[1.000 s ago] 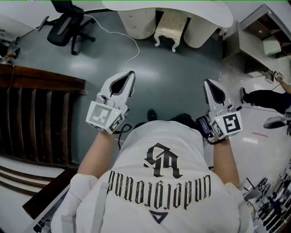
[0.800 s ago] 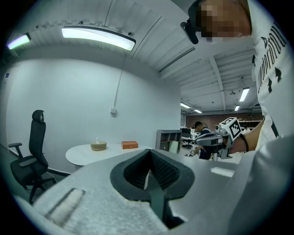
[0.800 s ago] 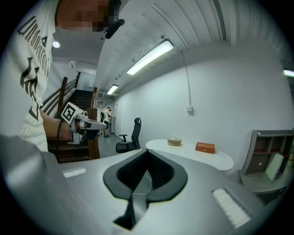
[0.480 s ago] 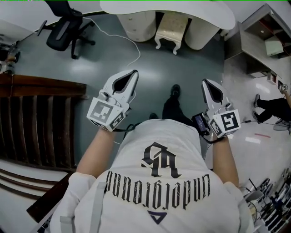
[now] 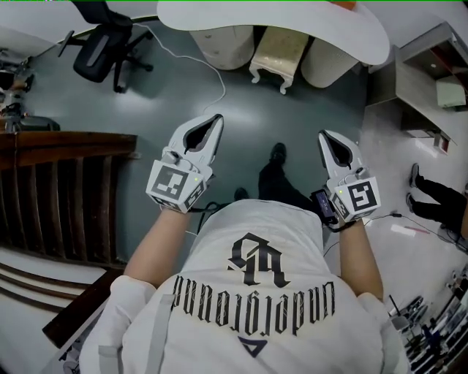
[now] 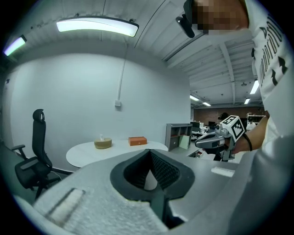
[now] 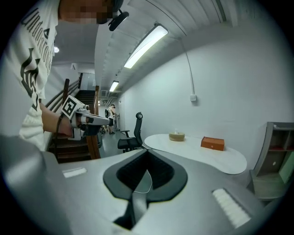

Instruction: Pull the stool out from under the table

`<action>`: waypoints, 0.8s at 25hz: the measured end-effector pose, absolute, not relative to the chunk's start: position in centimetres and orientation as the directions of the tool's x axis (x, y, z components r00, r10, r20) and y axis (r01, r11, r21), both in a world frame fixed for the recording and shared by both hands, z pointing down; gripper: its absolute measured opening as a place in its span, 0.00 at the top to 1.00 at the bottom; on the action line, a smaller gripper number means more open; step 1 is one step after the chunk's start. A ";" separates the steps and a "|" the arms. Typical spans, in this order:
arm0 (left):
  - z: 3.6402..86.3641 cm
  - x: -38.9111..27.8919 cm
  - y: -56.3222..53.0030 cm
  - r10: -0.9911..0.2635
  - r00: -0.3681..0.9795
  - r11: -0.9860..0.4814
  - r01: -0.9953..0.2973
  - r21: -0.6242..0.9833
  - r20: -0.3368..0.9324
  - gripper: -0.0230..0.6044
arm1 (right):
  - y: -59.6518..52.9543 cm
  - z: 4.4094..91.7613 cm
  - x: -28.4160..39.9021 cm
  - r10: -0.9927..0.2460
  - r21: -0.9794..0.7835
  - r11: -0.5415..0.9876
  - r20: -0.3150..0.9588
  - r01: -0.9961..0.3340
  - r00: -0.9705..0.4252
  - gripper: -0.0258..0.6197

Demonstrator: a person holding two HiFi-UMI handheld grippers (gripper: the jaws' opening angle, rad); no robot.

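In the head view, our left gripper (image 5: 214, 123) and right gripper (image 5: 324, 137) are closed and empty, well short of the stool (image 5: 276, 51). It is tucked under the table (image 5: 219, 16), so pulling hasn't begun. In the left gripper view, our jaws meet on nothing, and the gripper body hides the stool. In the right gripper view the jaws also meet on nothing, and no stool shows.

Closed, empty: left hand-held gripper (image 5: 214, 123), right hand-held gripper (image 5: 324, 137)

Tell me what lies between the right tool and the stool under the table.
Only bare grey floor, as the head view shows; the right tool, shut and empty, has nothing in its way to the stool.
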State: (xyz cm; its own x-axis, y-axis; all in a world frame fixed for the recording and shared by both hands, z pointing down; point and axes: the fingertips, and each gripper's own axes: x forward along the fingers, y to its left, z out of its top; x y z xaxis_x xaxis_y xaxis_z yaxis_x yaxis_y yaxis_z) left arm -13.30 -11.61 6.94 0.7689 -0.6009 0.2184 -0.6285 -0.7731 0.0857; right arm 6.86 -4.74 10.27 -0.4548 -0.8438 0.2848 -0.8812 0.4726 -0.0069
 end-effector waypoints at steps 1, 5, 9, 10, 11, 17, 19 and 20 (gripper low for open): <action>7.3 -12.7 -12.9 -0.610 0.758 -0.763 -0.641 0.087 0.231 0.95 | -5.8 10.6 7.5 -0.840 -0.012 0.475 0.292 -0.880 -0.457 0.96; 8.9 -10.2 -17.2 -0.619 0.741 -0.748 -0.657 0.091 0.263 0.95 | -9.9 12.4 9.6 -0.817 -0.036 0.489 0.329 -0.871 -0.473 0.96; 10.9 -6.4 -20.9 -0.578 0.777 -0.776 -0.618 0.125 0.250 0.95 | -13.7 15.3 11.6 -0.795 -0.035 0.514 0.356 -0.857 -0.491 0.96; 11.3 -5.4 -21.7 -0.569 0.785 -0.785 -0.608 0.121 0.245 0.95 | -14.6 16.1 12.1 -0.793 -0.036 0.518 0.356 -0.855 -0.495 0.96; 11.8 -4.6 -22.4 -0.563 0.790 -0.793 -0.599 0.111 0.242 0.95 | -15.5 16.9 12.5 -0.791 -0.039 0.520 0.355 -0.853 -0.498 0.96; 16.6 -2.4 -25.8 -0.535 0.807 -0.814 -0.571 0.101 0.248 0.94 | -19.8 21.7 14.0 -0.786 -0.050 0.512 0.375 -0.857 -0.492 0.96; 18.7 -1.7 -27.2 -0.522 0.811 -0.823 -0.561 0.095 0.264 0.92 | -21.4 23.5 14.2 -0.783 -0.055 0.515 0.376 -0.855 -0.496 0.96; 20.0 -1.1 -28.2 -0.519 0.811 -0.825 -0.558 0.091 0.270 0.92 | -22.5 24.5 14.4 -0.782 -0.050 0.520 0.375 -0.853 -0.499 0.96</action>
State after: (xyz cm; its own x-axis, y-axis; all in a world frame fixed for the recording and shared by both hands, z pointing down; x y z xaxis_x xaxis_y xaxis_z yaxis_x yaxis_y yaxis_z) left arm -1.15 -28.19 19.97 0.8110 -0.5192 0.2698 -0.5582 -0.8247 0.0910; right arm 14.40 -22.46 24.53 -0.4987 -0.7817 0.3746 -0.8526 0.5201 -0.0497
